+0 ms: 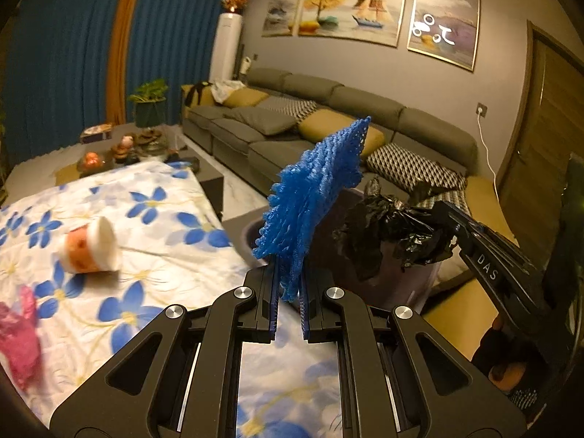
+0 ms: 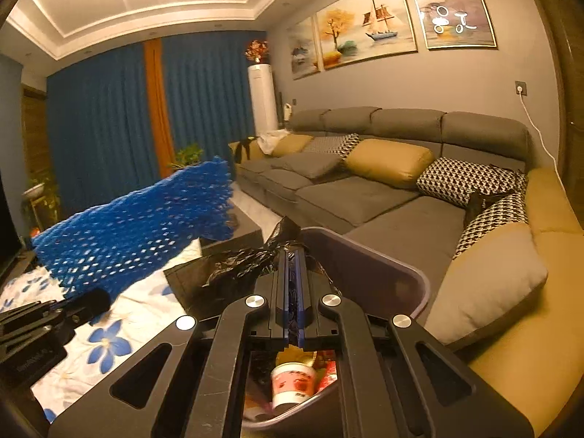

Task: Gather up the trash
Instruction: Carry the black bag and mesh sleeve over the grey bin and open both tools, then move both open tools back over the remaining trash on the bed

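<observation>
A tabletop (image 1: 153, 226) under a white cloth with blue flowers carries a paper cup (image 1: 91, 250) lying on its side and, near the close left edge, a crumpled pink wrapper (image 1: 18, 339), apart from the cup.

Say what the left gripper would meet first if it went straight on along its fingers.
Probably the purple bin and its black bag. The left gripper, shut on blue foam netting, points at them just beyond the table edge; depth is unclear.

Blue foam net (image 1: 314, 197); black bag (image 1: 394, 233); purple bin (image 2: 368, 259); white cloth (image 1: 146, 219), blue flowers.
</observation>
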Demonstrator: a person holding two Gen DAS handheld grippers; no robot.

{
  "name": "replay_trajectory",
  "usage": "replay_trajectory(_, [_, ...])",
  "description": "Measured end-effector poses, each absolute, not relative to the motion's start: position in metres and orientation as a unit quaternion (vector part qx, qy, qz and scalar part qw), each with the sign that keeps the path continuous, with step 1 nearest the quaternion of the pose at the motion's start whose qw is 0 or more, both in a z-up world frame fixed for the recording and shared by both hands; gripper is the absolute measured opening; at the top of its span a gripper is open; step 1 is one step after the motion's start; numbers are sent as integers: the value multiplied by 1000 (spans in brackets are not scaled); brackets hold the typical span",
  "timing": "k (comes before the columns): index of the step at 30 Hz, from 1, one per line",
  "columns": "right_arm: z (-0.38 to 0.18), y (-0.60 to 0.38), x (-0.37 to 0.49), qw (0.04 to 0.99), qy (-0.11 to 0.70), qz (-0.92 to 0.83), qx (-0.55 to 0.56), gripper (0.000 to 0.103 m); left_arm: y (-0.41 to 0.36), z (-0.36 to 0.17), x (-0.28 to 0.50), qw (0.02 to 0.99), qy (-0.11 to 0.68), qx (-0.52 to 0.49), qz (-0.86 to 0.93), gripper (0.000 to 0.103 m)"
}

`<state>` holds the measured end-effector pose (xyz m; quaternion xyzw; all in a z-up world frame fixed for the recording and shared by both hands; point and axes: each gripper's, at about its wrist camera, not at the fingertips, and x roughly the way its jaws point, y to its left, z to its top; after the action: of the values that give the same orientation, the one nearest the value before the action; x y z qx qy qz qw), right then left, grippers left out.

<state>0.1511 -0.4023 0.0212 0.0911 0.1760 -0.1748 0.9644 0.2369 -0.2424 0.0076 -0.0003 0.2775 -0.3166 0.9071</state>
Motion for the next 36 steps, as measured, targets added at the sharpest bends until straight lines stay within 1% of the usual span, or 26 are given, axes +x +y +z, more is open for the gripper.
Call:
replay_trajectory(10, [13, -418, 166, 960, 189, -182, 97, 4, -288, -6, 256, 892, 300, 27, -335, 9])
replay_trajectory(19, [6, -429, 171, 960, 190, -173, 109, 4, -302, -12, 265, 878, 319, 18, -358, 9])
replay_trajectory(21, [5, -430, 172, 960, 190, -172, 110, 4, -303, -14, 267, 874, 321, 21, -365, 12])
replay_trajectory(22, [5, -430, 172, 960, 190, -171, 111, 4, -304, -16, 268, 871, 324, 20, -368, 17])
replay_trajectory(23, [4, -432, 173, 960, 190, -171, 112, 4, -303, -17, 270, 870, 327, 19, -370, 25])
replay_trajectory(24, [4, -433, 173, 960, 191, -173, 113, 5, -303, -18, 270, 869, 328, 18, -370, 31])
replay_trajectory(26, [4, -434, 172, 959, 190, -175, 116, 14, -300, -21, 270, 873, 324, 18, -364, 53])
replay_trajectory(27, [4, -436, 172, 958, 190, -178, 118, 28, -298, -21, 270, 876, 321, 18, -360, 56])
replay_trajectory(28, [4, -437, 171, 958, 187, -181, 121, 38, -296, -22, 270, 877, 320, 17, -357, 58])
replay_trajectory(30, [3, -439, 166, 957, 186, -182, 127, 40, -290, -22, 269, 881, 322, 14, -346, 66])
replay_trajectory(31, [3, -439, 165, 957, 186, -183, 128, 45, -285, -21, 268, 885, 320, 9, -339, 72])
replay_trajectory(33, [4, -437, 161, 957, 184, -184, 126, 53, -274, -19, 265, 895, 309, 1, -321, 79])
replay_trajectory(35, [5, -431, 155, 959, 179, -185, 120, 60, -258, -16, 258, 908, 297, -6, -295, 82])
replay_trajectory(36, [6, -427, 151, 960, 176, -184, 117, 65, -248, -15, 255, 916, 292, -6, -276, 83])
